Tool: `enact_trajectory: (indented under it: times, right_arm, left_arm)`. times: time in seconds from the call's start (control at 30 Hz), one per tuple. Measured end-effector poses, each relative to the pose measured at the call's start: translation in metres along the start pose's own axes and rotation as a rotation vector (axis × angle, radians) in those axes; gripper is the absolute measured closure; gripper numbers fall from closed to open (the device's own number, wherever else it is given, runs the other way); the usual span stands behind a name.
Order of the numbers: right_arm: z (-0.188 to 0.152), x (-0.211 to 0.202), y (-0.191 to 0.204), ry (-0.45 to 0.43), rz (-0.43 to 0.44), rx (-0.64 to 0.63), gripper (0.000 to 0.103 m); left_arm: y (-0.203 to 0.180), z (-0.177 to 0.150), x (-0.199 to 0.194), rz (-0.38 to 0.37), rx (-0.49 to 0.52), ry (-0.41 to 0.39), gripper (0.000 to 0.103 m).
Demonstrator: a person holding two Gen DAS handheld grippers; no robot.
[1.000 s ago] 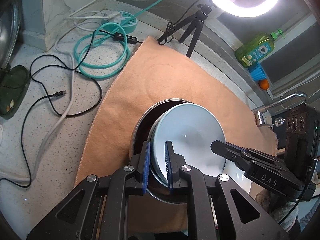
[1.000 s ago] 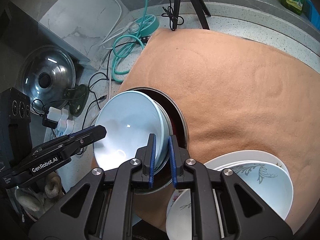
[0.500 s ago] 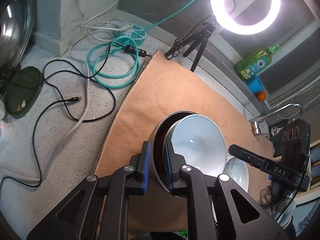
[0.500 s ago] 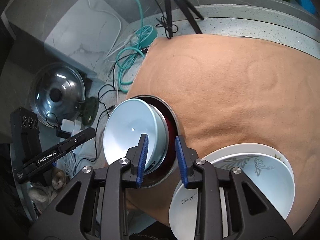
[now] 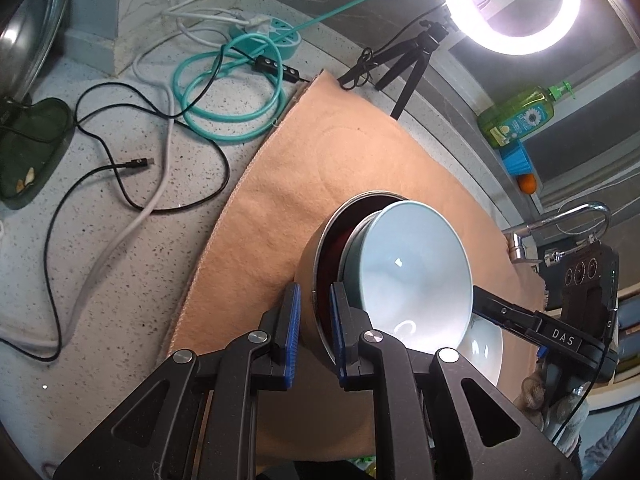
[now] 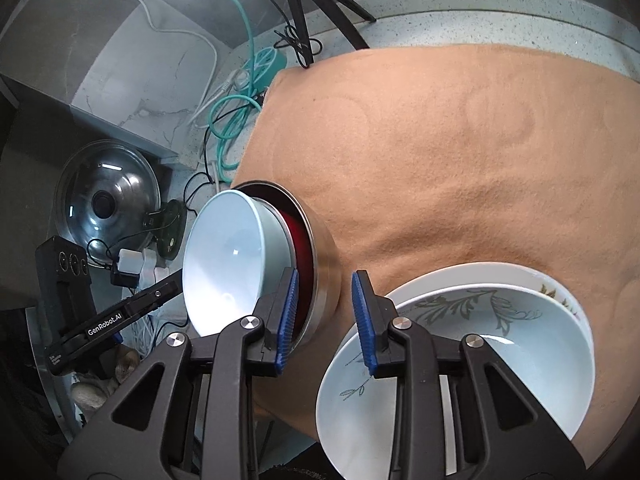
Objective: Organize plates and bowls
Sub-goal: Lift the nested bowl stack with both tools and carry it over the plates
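- Left wrist view: a speckled counter (image 5: 120,264) carries an orange mat (image 5: 320,184), the landmark for everything below.
- Left of the mat lie a coiled teal cable (image 5: 228,92), a black cable (image 5: 100,168) and a white cable (image 5: 124,236); a green dish (image 5: 28,152) sits farther left.
- Behind the mat stands a ring light (image 5: 512,4) on a small tripod (image 5: 404,60); a soap bottle (image 5: 520,120) is on the ledge to the mat's right, with a tap (image 5: 560,224) beyond the mat's right edge.
- On the mat sits a steel pot (image 5: 316,264) (dark red inside), and a blue bowl (image 5: 416,268) stands tilted on edge in it.
- The left gripper (image 5: 314,320) is partly open, its jaws straddling the pot's wall; whether the pads touch it I cannot tell.
- A white bowl (image 5: 484,348) shows past the blue one, at the mat's near right.
- Right wrist view: the same mat (image 6: 460,152) on the counter (image 6: 500,8), tripod legs (image 6: 304,4) and teal cable (image 6: 232,116) behind and left of it.
- Off the mat's left edge a pot lid (image 6: 108,196) leans.
- The pot (image 6: 324,264) holds the tilted blue bowl (image 6: 224,264) at the mat's left edge.
- The right gripper (image 6: 326,316) hangs wide open, one jaw inside the pot's rim and one outside, gripping nothing.
- At the mat's near right, a leaf-patterned bowl (image 6: 500,352) sits in a white plate (image 6: 480,276) (with a second patterned piece under its near edge).
- The other gripper (image 6: 120,316) shows at far left, beside the blue bowl.
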State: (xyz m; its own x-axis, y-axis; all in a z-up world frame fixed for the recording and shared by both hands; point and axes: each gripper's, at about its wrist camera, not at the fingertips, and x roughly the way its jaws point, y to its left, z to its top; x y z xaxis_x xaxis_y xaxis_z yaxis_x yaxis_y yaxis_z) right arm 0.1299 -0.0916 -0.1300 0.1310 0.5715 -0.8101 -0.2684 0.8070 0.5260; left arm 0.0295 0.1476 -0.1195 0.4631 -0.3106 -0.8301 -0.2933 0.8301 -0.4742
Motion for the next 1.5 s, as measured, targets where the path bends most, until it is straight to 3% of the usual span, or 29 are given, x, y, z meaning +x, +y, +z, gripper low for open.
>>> enact_trajectory:
  times: [0.57, 0.93, 1.2, 1.5]
  right_arm:
    - [-0.006, 0.025, 0.002, 0.039, -0.006, 0.002, 0.089]
    - [-0.01, 0.021, 0.011, 0.029, -0.044, -0.031, 0.089]
    - [-0.015, 0.008, 0.014, 0.01, -0.035, -0.037, 0.089]
    - [-0.025, -0.033, 0.017, -0.032, -0.009, -0.044, 0.089]
  left_arm:
    - [0.001, 0.0, 0.013, -0.003, 0.005, 0.021, 0.093]
    - [-0.001, -0.004, 0.009, 0.009, 0.024, 0.012, 0.094]
    - [-0.009, -0.01, -0.005, -0.005, 0.031, -0.008, 0.094]
    - [-0.038, -0.017, -0.031, -0.048, 0.08, -0.049, 0.094]
